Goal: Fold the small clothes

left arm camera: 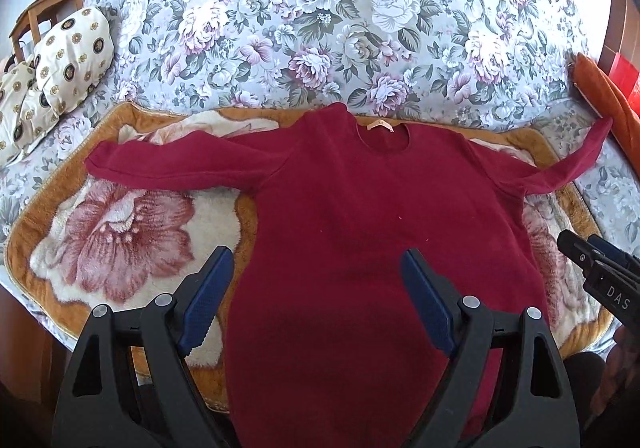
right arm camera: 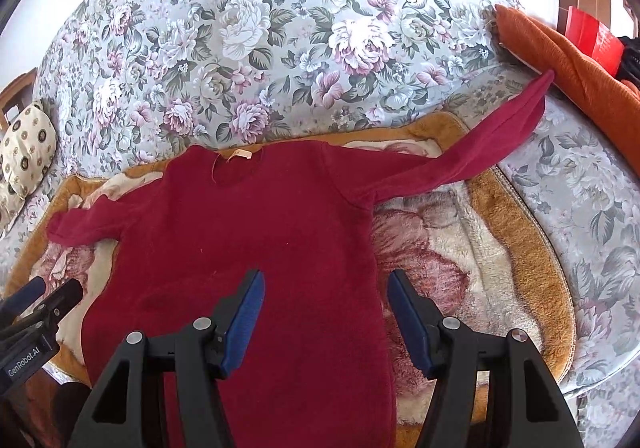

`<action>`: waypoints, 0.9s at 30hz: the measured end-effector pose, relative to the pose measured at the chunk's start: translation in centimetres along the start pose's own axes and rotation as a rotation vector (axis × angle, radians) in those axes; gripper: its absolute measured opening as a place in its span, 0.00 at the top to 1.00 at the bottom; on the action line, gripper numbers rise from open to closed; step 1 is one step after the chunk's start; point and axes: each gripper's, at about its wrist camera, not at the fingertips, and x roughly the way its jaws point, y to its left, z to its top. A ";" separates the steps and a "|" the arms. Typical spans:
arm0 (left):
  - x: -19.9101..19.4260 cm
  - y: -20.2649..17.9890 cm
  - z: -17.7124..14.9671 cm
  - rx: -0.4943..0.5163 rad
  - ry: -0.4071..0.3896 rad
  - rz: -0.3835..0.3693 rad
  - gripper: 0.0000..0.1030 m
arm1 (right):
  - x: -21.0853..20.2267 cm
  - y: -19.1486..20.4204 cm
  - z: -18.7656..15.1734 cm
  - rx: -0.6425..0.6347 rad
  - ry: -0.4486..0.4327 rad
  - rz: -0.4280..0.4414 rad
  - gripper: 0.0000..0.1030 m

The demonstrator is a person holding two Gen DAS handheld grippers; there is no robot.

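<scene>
Legible writing: "DAS" on the body of the right hand-held gripper (left arm camera: 600, 272), seen at the right edge of the left wrist view; "GenRobot.AI" on the left hand-held gripper (right arm camera: 40, 300), seen at the left edge of the right wrist view. A small pale neck label (left arm camera: 379, 125) sits inside the collar; its text is unreadable.

The dark red sweater (left arm camera: 360, 228) lies flat on a plush flowered blanket (left arm camera: 120, 240) on the bed, over a floral bedspread (left arm camera: 320, 28), neckline away from the cameras, both sleeves spread outward. The right sleeve tip reaches toward an orange cloth (right arm camera: 560, 60).

Both hand-held grippers hover above the hem end with jaws apart, holding nothing. A patterned pillow (left arm camera: 68, 56) lies at far left.
</scene>
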 end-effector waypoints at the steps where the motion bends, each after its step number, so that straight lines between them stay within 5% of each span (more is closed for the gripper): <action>1: 0.1 0.0 0.0 -0.002 0.002 0.001 0.17 | 0.1 0.1 0.0 -0.002 0.002 -0.001 0.40; 27: 2.4 -0.2 0.4 -0.005 0.033 0.010 0.17 | 2.2 1.6 0.1 -0.024 0.031 0.006 0.40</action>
